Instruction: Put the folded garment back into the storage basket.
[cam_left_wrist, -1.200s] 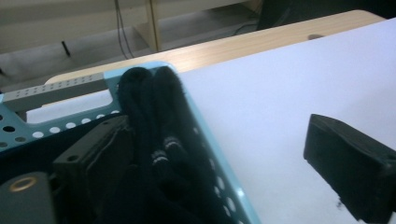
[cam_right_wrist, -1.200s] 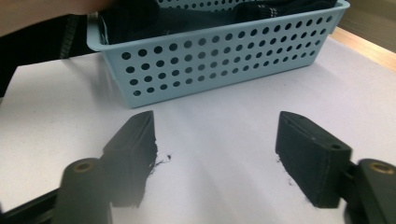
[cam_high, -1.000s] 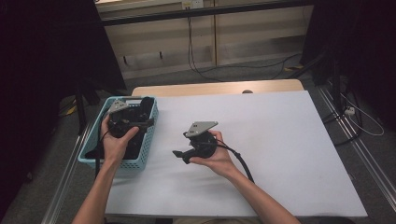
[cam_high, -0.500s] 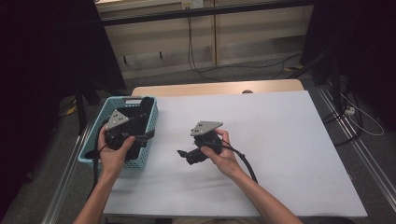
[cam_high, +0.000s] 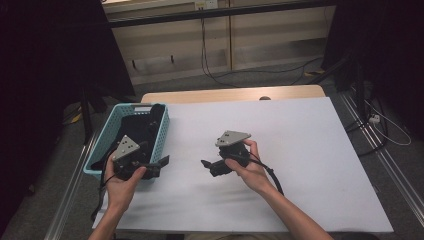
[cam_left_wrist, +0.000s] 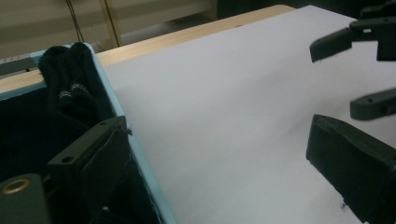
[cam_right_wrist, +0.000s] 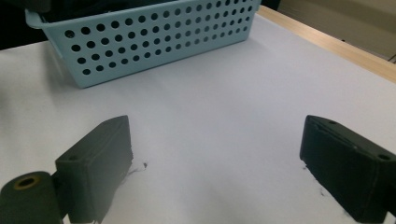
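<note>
Across the white table (cam_high: 300, 150), the blue basket (cam_high: 162, 131) sits at the left edge with dark socks (cam_left_wrist: 70, 88) inside. Just off its near corner hovers the left gripper (cam_high: 159, 163), jaws apart and empty, far nearer the socks than the right gripper (cam_high: 206, 165), also spread and empty at mid-table.

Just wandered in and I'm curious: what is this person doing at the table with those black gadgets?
A person sits at a white table with a two-jaw gripper in each hand. The left gripper is at the near corner of a light blue perforated basket that holds dark socks; its jaws are open and empty. The right gripper is over the bare tabletop, pointing toward the basket, with nothing between its jaws, which have just been opening. Nothing has been taken out of the basket yet.
</note>
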